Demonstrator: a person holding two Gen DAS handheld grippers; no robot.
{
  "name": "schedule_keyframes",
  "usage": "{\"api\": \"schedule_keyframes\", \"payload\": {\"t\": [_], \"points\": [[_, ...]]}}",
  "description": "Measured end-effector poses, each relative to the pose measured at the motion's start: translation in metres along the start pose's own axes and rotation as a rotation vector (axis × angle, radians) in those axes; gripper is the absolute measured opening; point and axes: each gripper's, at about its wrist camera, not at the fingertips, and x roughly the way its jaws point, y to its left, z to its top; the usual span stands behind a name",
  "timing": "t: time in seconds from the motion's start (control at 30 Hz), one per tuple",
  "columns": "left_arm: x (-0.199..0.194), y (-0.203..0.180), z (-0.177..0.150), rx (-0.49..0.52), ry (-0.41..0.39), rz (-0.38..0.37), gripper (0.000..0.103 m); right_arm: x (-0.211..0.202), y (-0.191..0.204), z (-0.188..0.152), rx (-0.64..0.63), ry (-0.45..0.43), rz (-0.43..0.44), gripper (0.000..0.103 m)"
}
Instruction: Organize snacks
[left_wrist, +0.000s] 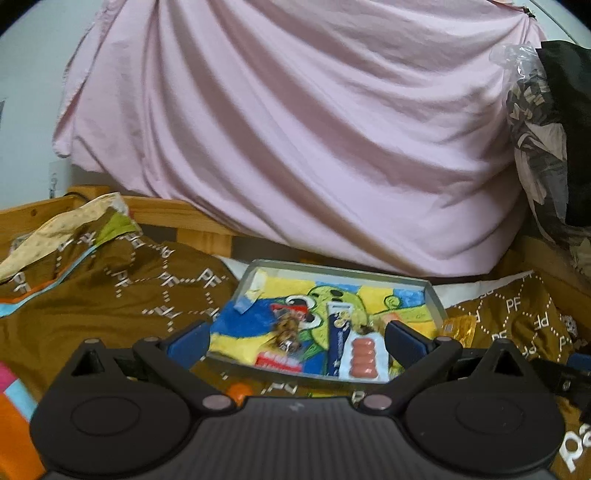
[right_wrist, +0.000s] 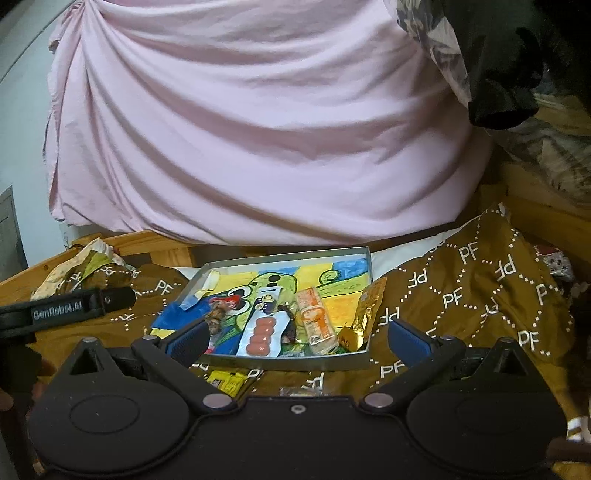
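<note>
Hovering with jaws spread wide and nothing between them, the left gripper (left_wrist: 295, 339) faces the near edge of a shallow metal tray (left_wrist: 434, 295) set on a brown patterned bedcover (left_wrist: 110, 295). The right gripper (right_wrist: 297, 339) is likewise released and empty, its blue pads (right_wrist: 188, 339) standing on either side of the tray's near rim without touching it. Inside the tray, on a bright cartoon-printed lining, lie the snacks: a clear pack of round pink sweets (right_wrist: 263, 334), a white and blue wrapper (right_wrist: 267, 299) just behind it, an orange-lettered bar (right_wrist: 314, 321) to its right, a gold foil packet (right_wrist: 364, 314) leaning on the right wall, and a brown wrapped piece (right_wrist: 216, 317) to the left. A yellow packet (right_wrist: 227, 380) lies on the cover outside the tray, just before its near wall. Behind the tray hangs a pink sheet (right_wrist: 240, 129) over a wooden bed frame (right_wrist: 162, 251).
</note>
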Motion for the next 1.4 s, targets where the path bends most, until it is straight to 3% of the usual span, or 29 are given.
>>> {"api": "schedule_keyframes", "payload": {"t": [0.53, 0.73, 1.0, 1.4], "points": [[-0.048, 0.039, -0.042, 0.0, 0.08, 0.051, 0.103, -0.026, 0.035, -0.034, -0.063, 0.056, 0.045, 0.102], [-0.049, 0.048, -0.055, 0.007, 0.101, 0.066, 0.103, -0.023, 0.042, -0.046, -0.07, 0.097, 0.052, 0.102], [-0.045, 0.046, -0.072, 0.092, 0.147, 0.061, 0.103, -0.018, 0.047, -0.061, -0.088, 0.139, 0.045, 0.102], [-0.039, 0.05, -0.076, 0.085, 0.162, 0.064, 0.103, -0.007, 0.048, -0.073, -0.085, 0.188, 0.028, 0.102]]}}
